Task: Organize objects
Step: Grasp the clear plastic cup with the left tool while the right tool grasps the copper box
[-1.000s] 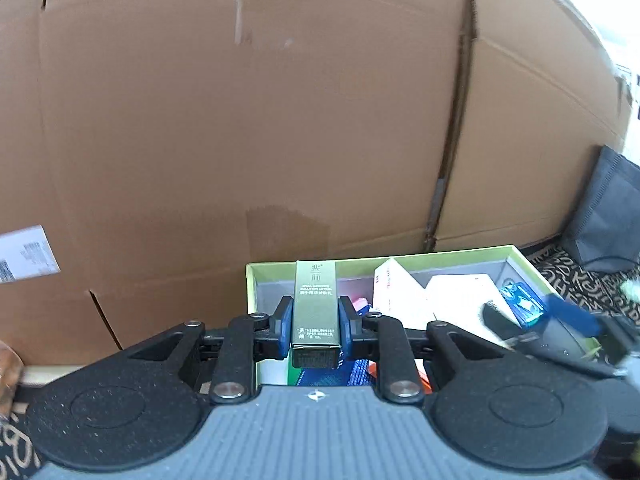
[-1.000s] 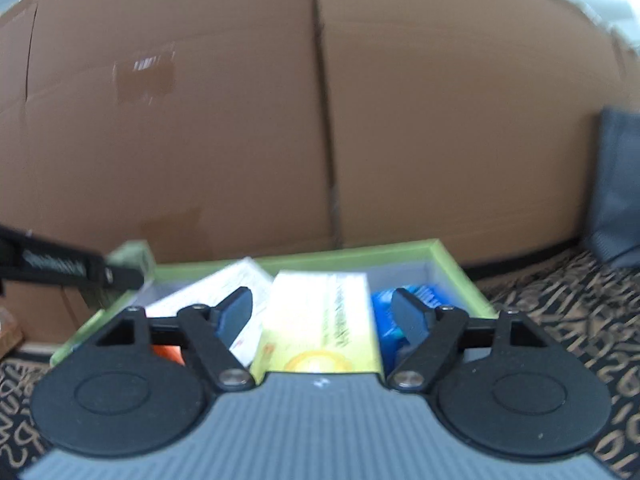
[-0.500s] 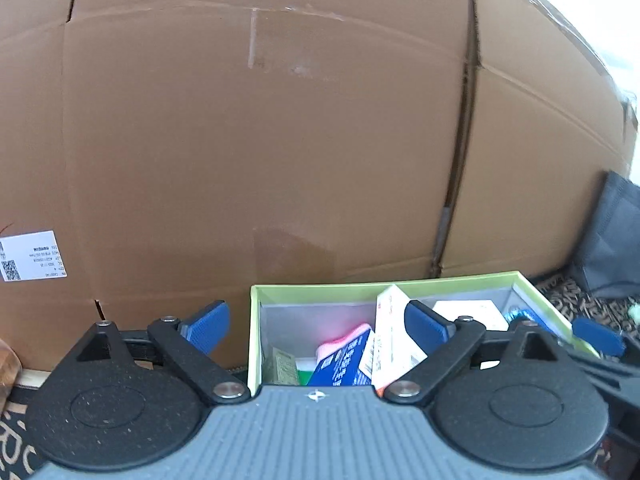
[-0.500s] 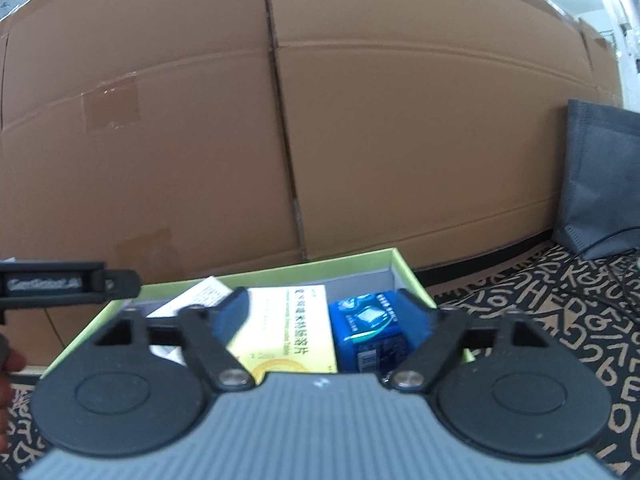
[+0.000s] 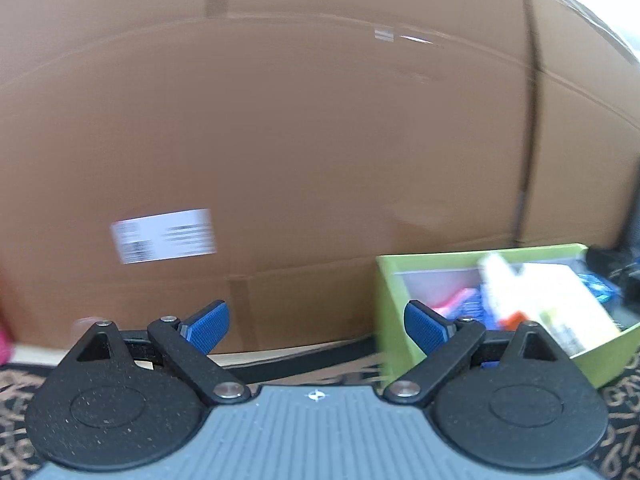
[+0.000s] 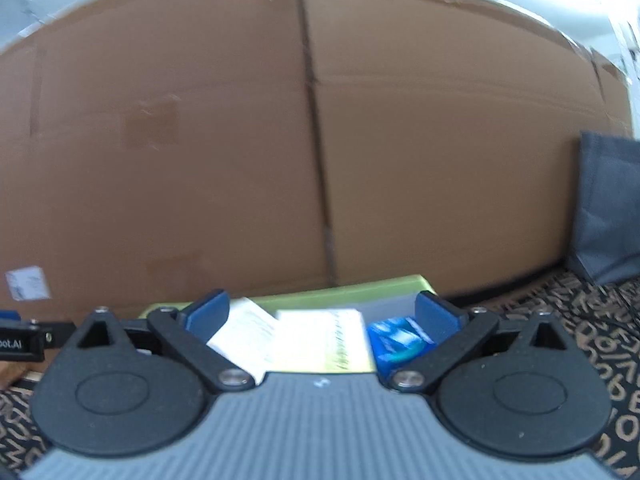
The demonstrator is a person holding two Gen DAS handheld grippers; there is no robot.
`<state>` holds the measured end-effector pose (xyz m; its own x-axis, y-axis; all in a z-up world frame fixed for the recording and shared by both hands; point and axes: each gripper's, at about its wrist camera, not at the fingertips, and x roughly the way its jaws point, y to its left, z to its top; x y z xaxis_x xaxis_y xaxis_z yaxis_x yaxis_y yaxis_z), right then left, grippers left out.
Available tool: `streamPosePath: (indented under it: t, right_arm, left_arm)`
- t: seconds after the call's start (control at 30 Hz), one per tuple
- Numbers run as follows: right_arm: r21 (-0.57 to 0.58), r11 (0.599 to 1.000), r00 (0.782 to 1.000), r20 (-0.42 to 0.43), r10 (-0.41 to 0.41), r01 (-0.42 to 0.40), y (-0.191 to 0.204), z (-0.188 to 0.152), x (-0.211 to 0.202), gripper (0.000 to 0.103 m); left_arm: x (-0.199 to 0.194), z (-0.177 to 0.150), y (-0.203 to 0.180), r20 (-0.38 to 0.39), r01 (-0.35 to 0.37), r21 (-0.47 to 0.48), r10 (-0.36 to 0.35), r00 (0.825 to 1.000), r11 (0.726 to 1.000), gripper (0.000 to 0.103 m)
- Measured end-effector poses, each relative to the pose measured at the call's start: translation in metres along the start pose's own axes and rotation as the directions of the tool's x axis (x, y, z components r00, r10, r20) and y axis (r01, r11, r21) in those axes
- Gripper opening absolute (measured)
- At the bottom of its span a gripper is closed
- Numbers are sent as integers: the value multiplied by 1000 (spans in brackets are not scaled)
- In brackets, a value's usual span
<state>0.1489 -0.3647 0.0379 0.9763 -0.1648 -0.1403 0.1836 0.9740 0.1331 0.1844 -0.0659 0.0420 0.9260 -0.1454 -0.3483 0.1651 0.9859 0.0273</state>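
**Desk:** What is hard to read here?

**Photographer:** Both views are smeared. In the left wrist view the contents of the green box (image 5: 394,300) run together: a pink packet (image 5: 460,300), white cartons (image 5: 548,292) and something blue (image 5: 600,286) at the far corner, with no print legible. The box's near right corner is cut off behind the right-hand finger linkage. A white shipping label (image 5: 164,235) on the cardboard is blurred past reading.

**Desk:** And the grippers?

**Photographer:** The left gripper (image 5: 316,322) has its jaws spread wide with nothing between the ribbed blue pads; the green box sits beyond and to the right of the right-hand pad. The right gripper (image 6: 322,314) has just been opening and now stands released too. Beyond its gap, inside the green box (image 6: 360,290), lie a white carton (image 6: 244,330), a yellow-green carton (image 6: 332,340) and a glossy blue pack (image 6: 396,340), none pressed by a pad.

**Desk:** The setting?

**Photographer:** A wall of plain brown corrugated cardboard (image 6: 240,160), taped at the seams, fills the background. Below is a dark cloth (image 6: 592,320) printed with tan letter shapes. A grey fabric bag (image 6: 608,208) leans far right of the jaws. The left gripper's black arm (image 6: 20,342) pokes in at the left edge.
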Motion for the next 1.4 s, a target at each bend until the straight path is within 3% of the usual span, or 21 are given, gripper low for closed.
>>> streamPosePath:
  t: [0.17, 0.33, 0.43, 0.57, 0.63, 0.7, 0.83, 0.97, 1.17, 1.4]
  right_arm:
    - [-61, 985, 981, 97, 165, -160, 36, 1, -26, 103]
    - [-144, 932, 932, 99, 348, -332, 78, -11, -43, 103]
    - [-178, 883, 893, 45, 448, -434, 101, -21, -48, 103]
    - [-270, 825, 860, -29, 509, -497, 129, -34, -57, 103]
    - [-311, 804, 854, -53, 518, -507, 140, -40, -58, 103]
    - [-322, 792, 847, -73, 526, -519, 145, -43, -58, 103]
    - [-299, 787, 838, -101, 536, -539, 146, -44, -56, 103]
    - [-276, 783, 828, -117, 549, -558, 145, -45, -55, 103]
    - [-287, 765, 815, -136, 564, -577, 147, -46, -57, 103]
    - [-305, 723, 784, -213, 583, -620, 157, -54, -57, 102]
  left_arm:
    - [-15, -7, 60, 15, -166, -63, 167, 986, 984, 97]
    - [-7, -18, 122, -48, -335, -128, 332, 942, 934, 97]
    - [8, -31, 146, -98, -385, -164, 374, 922, 908, 97]
    - [31, -42, 160, -155, -393, -149, 371, 916, 908, 97]
    - [41, -45, 165, -176, -375, -136, 350, 920, 917, 93]
    - [49, -47, 168, -201, -318, -126, 289, 936, 940, 47]
    - [25, -45, 162, -230, -235, -116, 204, 952, 965, 46]
    - [-25, -50, 138, -208, -108, -61, 93, 974, 992, 47]
    - [-87, -55, 122, -223, 57, -40, -65, 973, 998, 50]
    - [-115, -63, 128, -203, -10, -54, -1, 979, 998, 50]
